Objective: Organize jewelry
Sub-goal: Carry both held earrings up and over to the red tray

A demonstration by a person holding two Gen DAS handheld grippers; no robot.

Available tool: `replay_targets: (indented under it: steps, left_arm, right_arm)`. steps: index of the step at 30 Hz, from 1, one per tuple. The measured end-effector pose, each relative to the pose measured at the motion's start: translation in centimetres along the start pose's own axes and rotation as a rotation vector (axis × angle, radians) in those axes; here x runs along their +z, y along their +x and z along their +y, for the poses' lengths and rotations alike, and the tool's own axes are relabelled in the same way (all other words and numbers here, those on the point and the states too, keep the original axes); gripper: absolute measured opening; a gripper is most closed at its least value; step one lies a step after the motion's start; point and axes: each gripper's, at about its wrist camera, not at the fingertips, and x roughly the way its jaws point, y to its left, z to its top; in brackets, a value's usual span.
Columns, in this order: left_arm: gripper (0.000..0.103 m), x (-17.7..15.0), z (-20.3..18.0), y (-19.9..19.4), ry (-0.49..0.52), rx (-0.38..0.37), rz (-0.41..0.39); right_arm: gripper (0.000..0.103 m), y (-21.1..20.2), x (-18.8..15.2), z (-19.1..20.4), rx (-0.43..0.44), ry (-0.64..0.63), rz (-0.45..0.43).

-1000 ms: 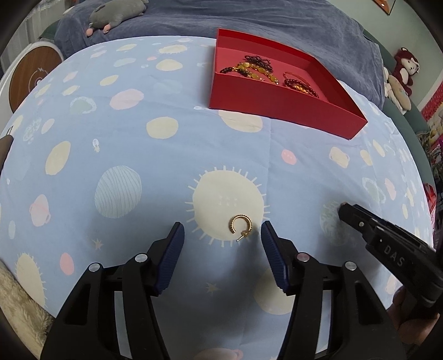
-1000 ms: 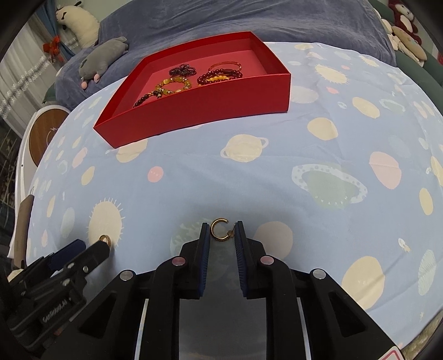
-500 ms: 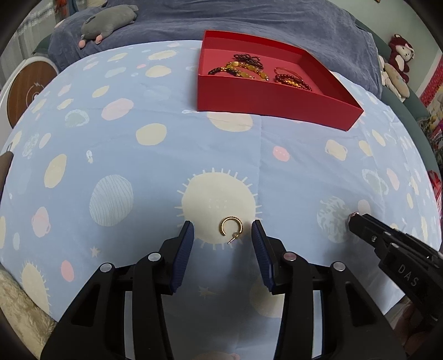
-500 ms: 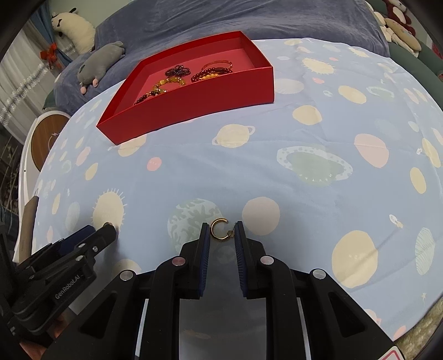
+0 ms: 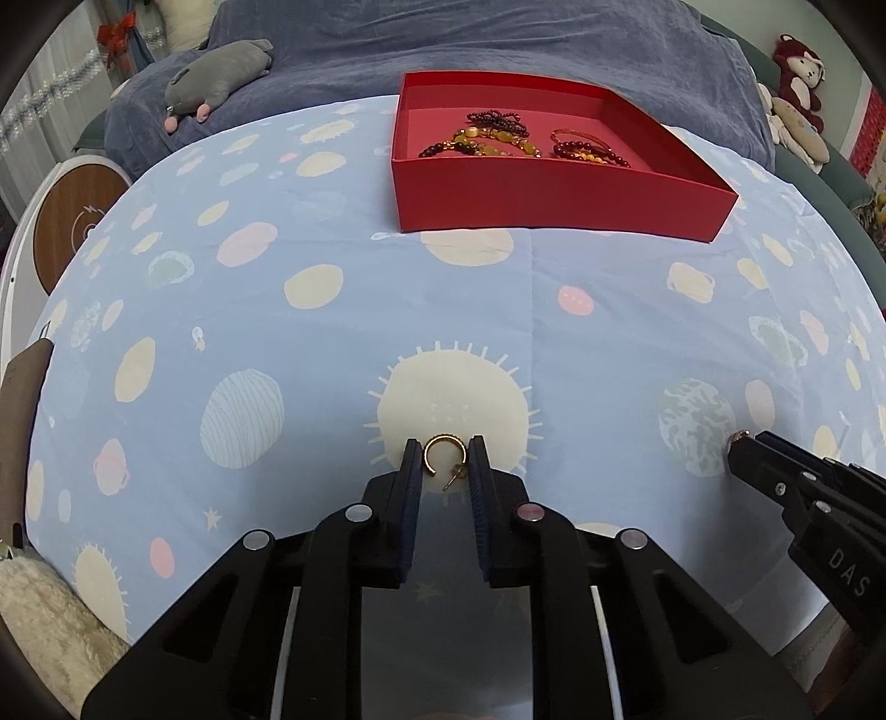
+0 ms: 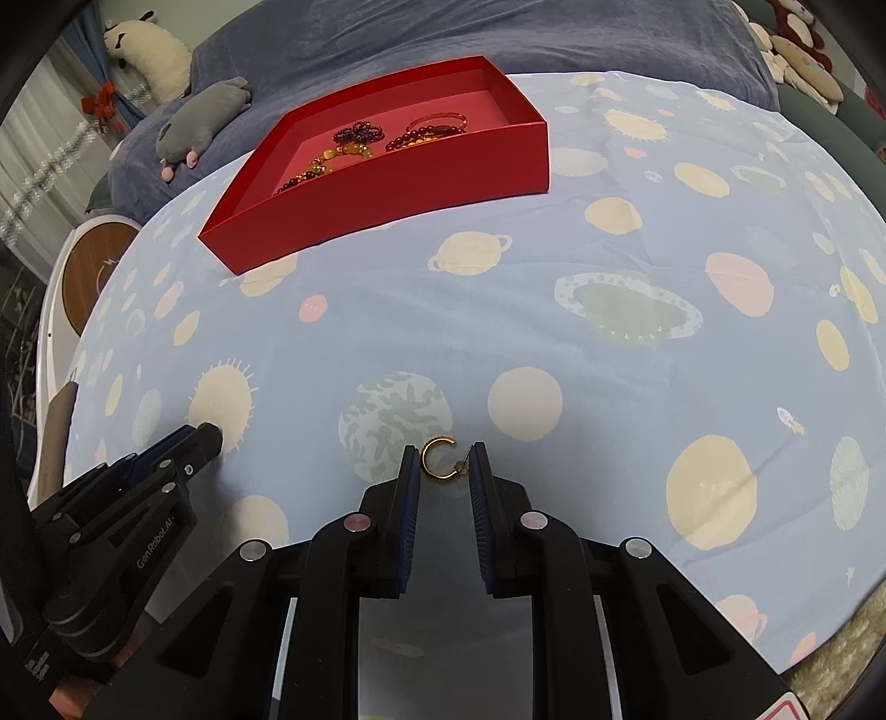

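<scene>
The left gripper (image 5: 444,462) has just been closing and now pinches a gold earring (image 5: 443,458) over the sheet (image 5: 332,343). The right gripper (image 6: 444,465) clamps a second earring (image 6: 438,459) — both well short of the red box (image 5: 554,191).

bracelets (image 5: 498,138) in box (image 5: 554,205), behind two earrings (image 5: 443,459).

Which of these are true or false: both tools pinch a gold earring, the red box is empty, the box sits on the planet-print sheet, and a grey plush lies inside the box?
1. The left tool and the right tool each pinch a gold hoop earring. True.
2. The red box is empty. False: beaded bracelets lie in it.
3. The box sits on the planet-print sheet. True.
4. A grey plush lies inside the box. False: it lies on the blue blanket beyond.
</scene>
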Motion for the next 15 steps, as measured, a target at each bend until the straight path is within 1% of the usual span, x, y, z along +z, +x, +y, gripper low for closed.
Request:
replay_targets:
  steps: [2, 6, 15]
  left_arm:
    - [0.017, 0.0, 0.1, -0.1, -0.009, -0.01, 0.002]
    - [0.017, -0.2, 0.9, -0.7, -0.058, -0.064, 0.01]
    - [0.017, -0.8, 2.2, -2.7, -0.119, -0.118, 0.012]
  right_arm:
    - [0.017, -0.1, -0.1, 0.0, -0.001, 0.0, 0.0]
    - [0.017, -0.5, -0.4, -0.1, 0.003, 0.004, -0.005]
    - [0.017, -2.2, -1.5, -0.2, 0.02, 0.005, -0.021]
